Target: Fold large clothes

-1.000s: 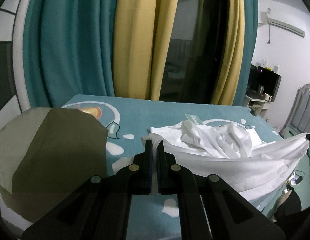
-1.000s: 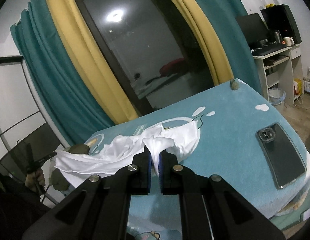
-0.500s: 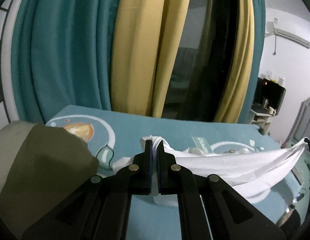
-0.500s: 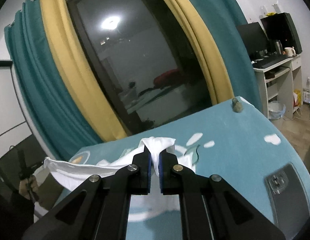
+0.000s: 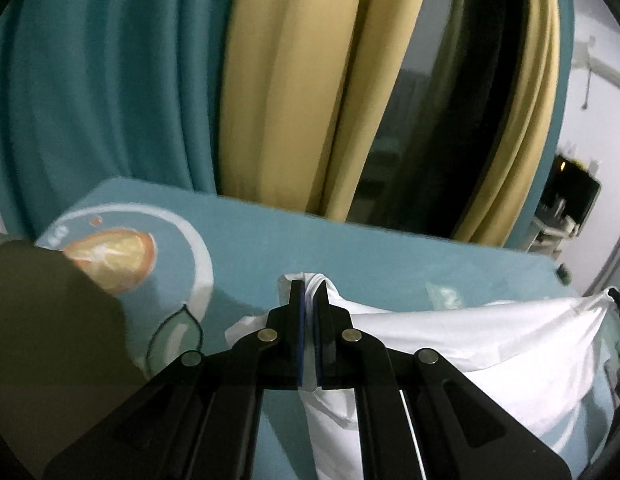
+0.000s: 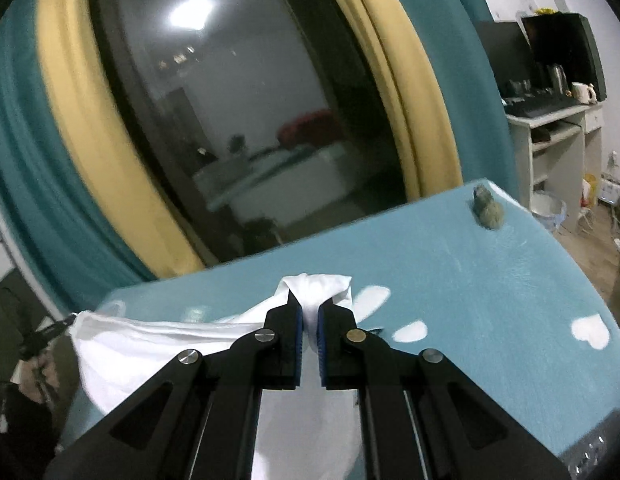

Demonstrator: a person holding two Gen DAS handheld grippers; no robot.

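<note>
A large white garment (image 5: pixel 470 340) hangs stretched between my two grippers above the teal bed (image 5: pixel 289 240). My left gripper (image 5: pixel 308 292) is shut on one corner of it; the cloth runs right to the far corner, where the right gripper's tip shows at the frame edge. In the right wrist view my right gripper (image 6: pixel 308 312) is shut on the other corner of the white garment (image 6: pixel 157 344), which runs left and hangs below the fingers.
A folded olive-green garment (image 5: pixel 49 340) lies at the bed's left end. A small grey lump (image 6: pixel 488 210) sits at the bed's far right corner. A phone (image 6: pixel 598 448) lies at the lower right. Teal and yellow curtains and a dark window stand behind the bed.
Both grippers have risen with the white garment, lifting it off the bed and pulling it taut between them. The crumpled pile on the bed is gone.
</note>
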